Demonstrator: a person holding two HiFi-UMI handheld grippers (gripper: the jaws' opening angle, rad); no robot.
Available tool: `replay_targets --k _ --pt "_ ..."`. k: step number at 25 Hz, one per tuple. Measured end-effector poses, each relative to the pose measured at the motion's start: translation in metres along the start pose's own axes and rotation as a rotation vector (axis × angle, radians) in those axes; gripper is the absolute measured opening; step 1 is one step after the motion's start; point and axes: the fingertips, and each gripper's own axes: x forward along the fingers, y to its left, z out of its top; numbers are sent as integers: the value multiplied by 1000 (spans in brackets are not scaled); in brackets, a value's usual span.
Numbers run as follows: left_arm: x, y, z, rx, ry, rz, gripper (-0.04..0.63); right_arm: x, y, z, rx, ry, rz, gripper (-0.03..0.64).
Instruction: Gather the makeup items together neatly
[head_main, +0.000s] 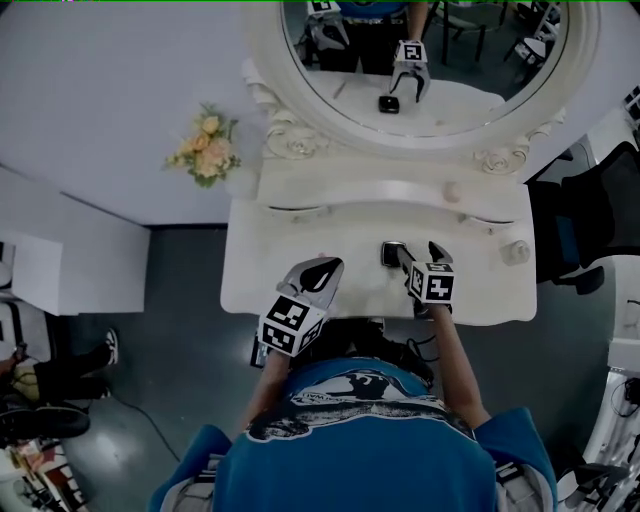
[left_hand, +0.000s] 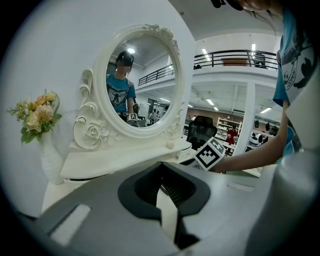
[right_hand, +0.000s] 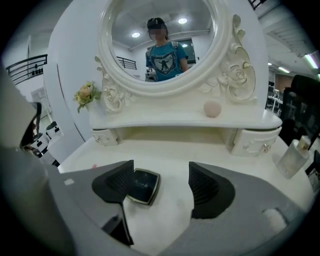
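**Compact lies loose beside the open right gripper**

I am looking down on the white vanity table (head_main: 262, 275) with both grippers over its front edge. My right gripper (right_hand: 161, 170) has its jaws spread wide and grips nothing. In its own view the black compact (right_hand: 142, 186) lies flat on the tabletop in the lower middle of the frame, with one corner tucked behind the jaw on the picture's left. I cannot tell whether that jaw touches it. The other jaw stands well clear of it.

In the head view the compact is just left of the right gripper's tips, near the middle of the tabletop.

My left gripper (left_hand: 162, 172) has its jaws drawn together, with only a thin slit of tabletop showing between the pads and nothing in it. In the head view it hangs over the front of the table, left of centre, near the compact but apart from it.

A small pink rounded item (right_hand: 213, 108) rests on the raised shelf under the oval mirror (right_hand: 157, 40), right of centre. A clear bottle (right_hand: 290, 157) stands at the far right edge of the right gripper view. A bunch of pale flowers (head_main: 205, 150) is off the table's upper left corner.
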Motion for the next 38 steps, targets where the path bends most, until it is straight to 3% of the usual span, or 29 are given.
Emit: replay_targets --k 5,12,16,17,24,30,38 --pt "8 -3 3 4 -4 -15 15 -13 -51 62 -52 -100 -75 271" --pt "8 4 5 -8 -10 5 15 -1 -103 113 -216 -74 -158 234" --pt "9 9 5 -12 -4 13 15 11 -111 117 -295 -40 -187 185" --pt "9 9 4 -12 -1 13 15 12 -113 117 -299 -45 -195 140" --pt "13 12 3 -11 9 4 15 13 -115 110 -269 -73 -204 73" --pt "16 14 3 -7 15 -12 15 4 -109 107 -257 -94 -192 61" --pt "21 13 0 -8 22 -29 15 -9 -57 92 -276 -124 -100 61"
